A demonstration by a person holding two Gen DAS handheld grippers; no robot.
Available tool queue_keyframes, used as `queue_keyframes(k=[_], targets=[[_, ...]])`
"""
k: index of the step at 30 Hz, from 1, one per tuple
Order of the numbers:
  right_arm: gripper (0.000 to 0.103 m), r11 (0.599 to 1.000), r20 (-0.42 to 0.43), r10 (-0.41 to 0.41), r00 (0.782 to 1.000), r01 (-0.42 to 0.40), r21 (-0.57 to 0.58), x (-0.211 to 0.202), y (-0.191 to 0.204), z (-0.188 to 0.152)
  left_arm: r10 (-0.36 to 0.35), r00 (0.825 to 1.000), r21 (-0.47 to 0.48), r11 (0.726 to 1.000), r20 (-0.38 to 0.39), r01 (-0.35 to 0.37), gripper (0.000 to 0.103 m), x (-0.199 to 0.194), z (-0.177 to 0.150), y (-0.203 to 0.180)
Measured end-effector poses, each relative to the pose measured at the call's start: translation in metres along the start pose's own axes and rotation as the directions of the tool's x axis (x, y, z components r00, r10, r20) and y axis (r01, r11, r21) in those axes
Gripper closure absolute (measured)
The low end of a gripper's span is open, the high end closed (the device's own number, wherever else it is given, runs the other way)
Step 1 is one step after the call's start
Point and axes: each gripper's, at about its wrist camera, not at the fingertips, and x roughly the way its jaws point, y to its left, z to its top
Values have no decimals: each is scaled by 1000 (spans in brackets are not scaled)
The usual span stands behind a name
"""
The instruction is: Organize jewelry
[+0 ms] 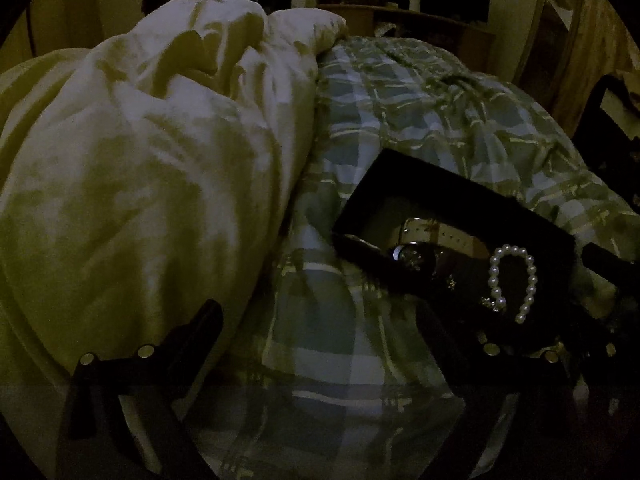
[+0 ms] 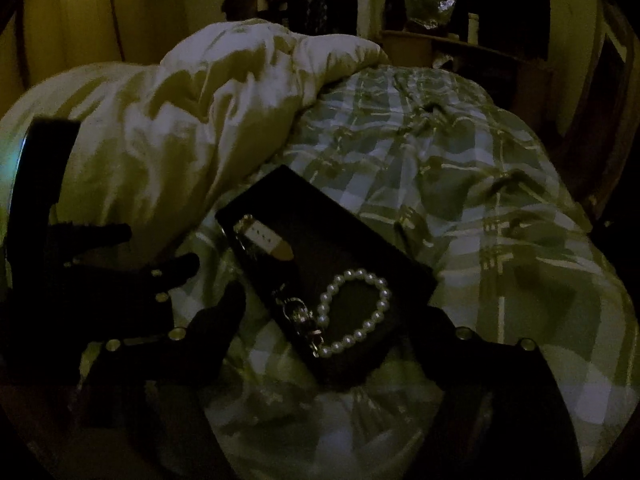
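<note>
Dim bedroom, poorly lit. The working surface is a bed covered by a plaid sheet [image 2: 460,184] in pale blue, white and green, wrinkled throughout. A bunched white duvet [image 2: 192,120] is heaped along the left side of the bed, its edge close to the task items. A flat black jewelry box [image 2: 320,236] lies open on the sheet, angled diagonally. Inside it: a pearl bracelet [image 2: 360,312] at the near end, a small metal clasp piece [image 2: 298,310] just beside the pearls, and a watch with a white strap [image 2: 262,236] at the far end; in the left wrist view the watch face [image 1: 408,256] shows dark beside the strap. The left tool [image 1: 316,344] stands wide open over bare sheet, holding nothing, the box just beside its right finger. The right tool [image 2: 332,336] is spread wide, its fingers either side of the box's near end, pads apparently clear of it, gripping nothing. Beyond the bed: a wooden shelf unit [image 2: 460,46] carrying a crinkled shiny bag [image 2: 428,6]; hanging dark clothing behind is indistinct.
</note>
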Motion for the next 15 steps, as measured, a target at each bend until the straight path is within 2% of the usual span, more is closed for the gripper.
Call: queue_keyframes(k=[9, 15], targets=[[18, 988, -80, -75, 994, 63, -137, 11, 21, -13, 11, 999, -7, 1000, -31, -11, 7, 4, -4, 2], [18, 983, -93, -111, 989, 95, -159, 14, 23, -15, 19, 999, 26, 999, -35, -18, 7, 4, -7, -4]])
